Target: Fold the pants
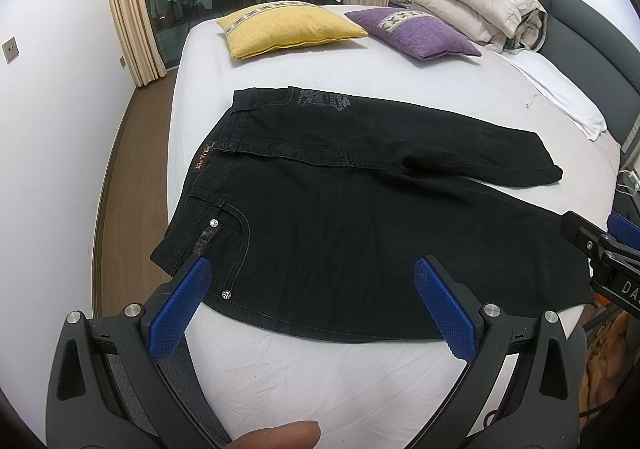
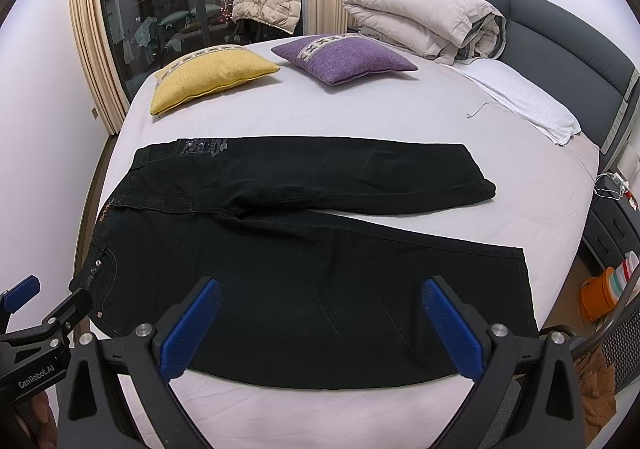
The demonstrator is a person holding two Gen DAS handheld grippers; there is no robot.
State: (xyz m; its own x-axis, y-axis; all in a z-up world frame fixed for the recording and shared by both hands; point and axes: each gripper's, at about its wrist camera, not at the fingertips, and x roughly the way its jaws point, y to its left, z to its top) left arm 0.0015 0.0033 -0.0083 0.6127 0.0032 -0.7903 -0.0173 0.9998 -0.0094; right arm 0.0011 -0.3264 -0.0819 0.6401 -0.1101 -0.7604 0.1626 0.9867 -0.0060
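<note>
- The left claw (image 1: 312,281) is spread wide and empty, hovering over the near waistband corner of the black jeans (image 1: 340,217); a fingertip (image 1: 276,435) shows beneath it.
- The right claw (image 2: 320,305) is likewise spread and empty, above the near leg of the jeans.
- The jeans lie flat on the bed (image 2: 440,109), waistband towards the window side, legs parted towards the headboard (image 2: 560,29).
- Beyond the jeans rest a yellow cushion (image 1: 288,29) and a purple cushion (image 1: 416,31), well apart from them; a rolled duvet (image 1: 472,5) and a white towel (image 2: 524,97) lie by the headboard.
- A puffer jacket (image 2: 268,3) hangs past the bed.
- Only the right view shows an orange container (image 2: 598,299) on the floor.
</note>
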